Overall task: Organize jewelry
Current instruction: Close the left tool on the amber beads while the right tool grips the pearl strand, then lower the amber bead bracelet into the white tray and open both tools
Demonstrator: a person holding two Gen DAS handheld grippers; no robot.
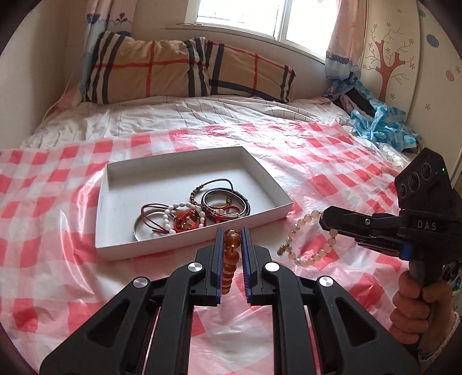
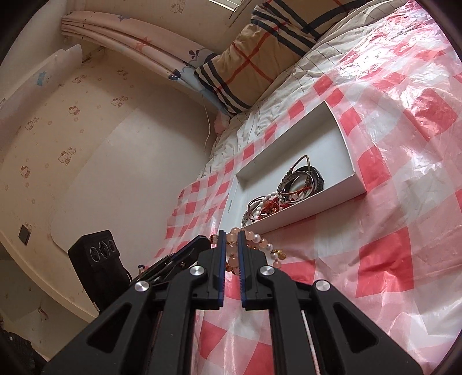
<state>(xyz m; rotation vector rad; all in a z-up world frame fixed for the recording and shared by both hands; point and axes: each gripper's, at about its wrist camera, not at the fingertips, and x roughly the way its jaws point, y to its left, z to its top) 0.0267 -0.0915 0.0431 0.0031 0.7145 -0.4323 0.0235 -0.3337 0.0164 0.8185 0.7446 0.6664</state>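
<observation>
The left hand-held gripper [image 1: 232, 230] pinches an amber bead bracelet [image 1: 231, 253] between its blue-padded fingers [image 1: 218, 251]; the strand hangs down through the narrow gap, above the red-and-white checked plastic sheet [image 1: 332, 178] spread over the bed [image 1: 173, 115]. At 12 o'clock from those fingertips, just beyond them, sits the shallow white box [image 1: 115, 248]. Inside it, toward its near side, lies a heap of jewelry: a silver bangle [image 1: 138, 230], a white bead bracelet [image 1: 167, 216], red cord pieces [image 1: 187, 223] and a dark metal bangle [image 1: 225, 199].

At 3 o'clock from the left hand-held gripper, the right hand-held gripper [image 2: 231, 239] is closed on a pale pink bead bracelet [image 1: 306, 245], whose loop droops onto the sheet beside the box's near right corner. In the right wrist view, its pink and pearly beads [image 2: 260, 241] bulge out on both sides of the pinching fingers, with the box wall [image 2: 317, 207] at 1 o'clock.

A plaid pillow [image 1: 179, 69] lies at the head of the bed under the window [image 1: 239, 14].
</observation>
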